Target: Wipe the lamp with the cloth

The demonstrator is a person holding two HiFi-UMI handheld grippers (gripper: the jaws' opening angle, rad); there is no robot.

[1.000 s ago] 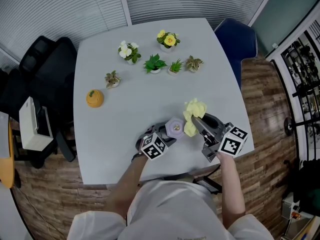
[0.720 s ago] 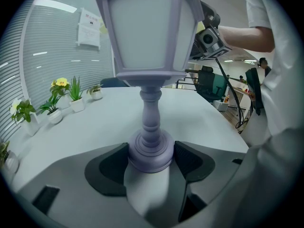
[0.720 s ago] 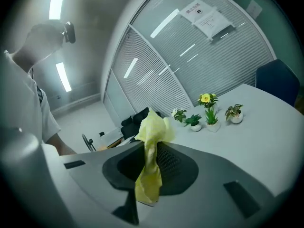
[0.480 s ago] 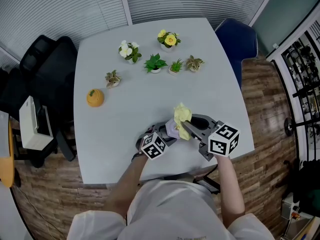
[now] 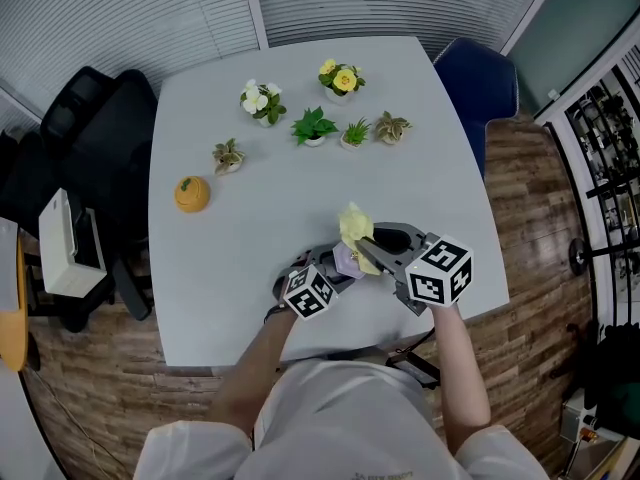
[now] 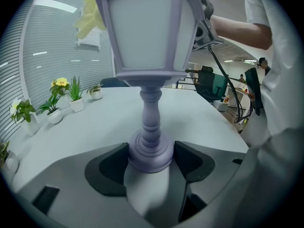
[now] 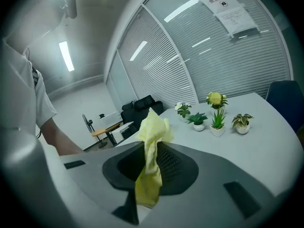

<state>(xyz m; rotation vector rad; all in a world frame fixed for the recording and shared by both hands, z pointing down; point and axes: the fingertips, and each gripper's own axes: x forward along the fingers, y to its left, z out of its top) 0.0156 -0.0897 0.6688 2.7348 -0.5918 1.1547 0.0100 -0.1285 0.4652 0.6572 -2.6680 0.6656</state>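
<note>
A small lilac lantern-style lamp (image 5: 347, 259) stands upright near the front of the grey table (image 5: 260, 208). My left gripper (image 5: 332, 272) is shut on the lamp's round base (image 6: 150, 152), the post and shade rising above the jaws. My right gripper (image 5: 372, 251) is shut on a yellow cloth (image 5: 355, 230), whose bunched end sits over the lamp's top. In the right gripper view the cloth (image 7: 151, 161) hangs between the jaws and hides the lamp. The cloth (image 6: 90, 17) shows at the shade's upper left in the left gripper view.
Several small potted plants (image 5: 313, 126) stand in a row across the far half of the table, and a small orange pumpkin-like figure (image 5: 190, 195) sits at the left. A black office chair (image 5: 90, 148) is at the left edge, a blue chair (image 5: 482, 83) at the right.
My right gripper has carried the cloth leftward, from beside the lamp onto its top. The left gripper and the lamp have stayed in place.
</note>
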